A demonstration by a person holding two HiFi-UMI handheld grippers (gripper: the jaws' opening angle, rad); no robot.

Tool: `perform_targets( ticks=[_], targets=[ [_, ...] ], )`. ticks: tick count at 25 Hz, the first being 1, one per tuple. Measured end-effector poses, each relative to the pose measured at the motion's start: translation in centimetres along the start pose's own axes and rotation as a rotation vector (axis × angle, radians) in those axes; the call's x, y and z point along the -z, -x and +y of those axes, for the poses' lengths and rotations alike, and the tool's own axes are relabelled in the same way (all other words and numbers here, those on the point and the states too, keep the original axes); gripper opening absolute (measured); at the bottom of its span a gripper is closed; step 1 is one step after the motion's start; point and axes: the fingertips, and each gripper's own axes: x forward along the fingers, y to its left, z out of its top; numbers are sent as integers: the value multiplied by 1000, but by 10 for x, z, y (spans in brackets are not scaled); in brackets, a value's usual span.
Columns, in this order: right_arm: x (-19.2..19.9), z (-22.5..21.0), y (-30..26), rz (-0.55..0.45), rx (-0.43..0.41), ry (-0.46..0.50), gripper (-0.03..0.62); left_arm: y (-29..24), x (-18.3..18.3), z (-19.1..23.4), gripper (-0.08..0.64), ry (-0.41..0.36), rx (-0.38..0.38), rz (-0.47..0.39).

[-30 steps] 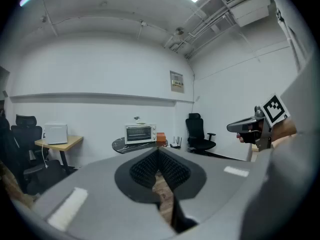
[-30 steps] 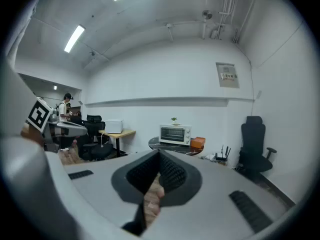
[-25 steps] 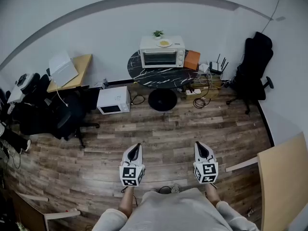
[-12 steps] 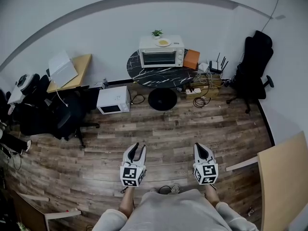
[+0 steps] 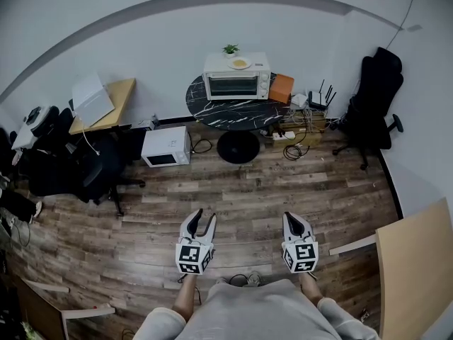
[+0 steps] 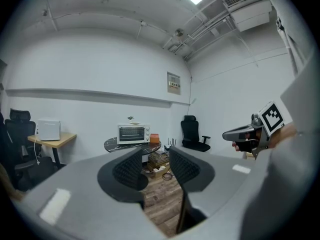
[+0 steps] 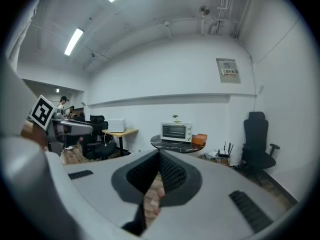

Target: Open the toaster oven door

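Observation:
The white toaster oven (image 5: 237, 76) stands with its door closed on a round black marble table (image 5: 226, 110) against the far wall. It shows small in the left gripper view (image 6: 133, 133) and in the right gripper view (image 7: 176, 132). Both grippers hover low over the wood floor, far from the oven and pointing toward it. My left gripper (image 5: 204, 217) (image 6: 155, 156) is open; its jaws have just been opening and nothing is between them. My right gripper (image 5: 294, 219) (image 7: 159, 155) is shut and holds nothing.
A white microwave (image 5: 165, 148) sits on the floor left of the table. An orange box (image 5: 282, 88) lies beside the oven. A black office chair (image 5: 375, 98) stands at the right wall, a wooden desk (image 5: 106, 105) and dark chairs at the left, and a wooden tabletop (image 5: 417, 275) at the near right.
The left gripper's jaws went from shut to open. The right gripper stayed shut and in place.

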Motion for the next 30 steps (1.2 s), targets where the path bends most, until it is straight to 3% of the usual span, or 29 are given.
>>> perform_targets(
  ticks=[17,30],
  targets=[
    [8,-59,-11,5,-33,1,12,-43,0,-35,156,5,-33,8],
    [13,-87,-85,32,-17,-10,12,-120,4,2,156,4,-15,25]
  ],
)
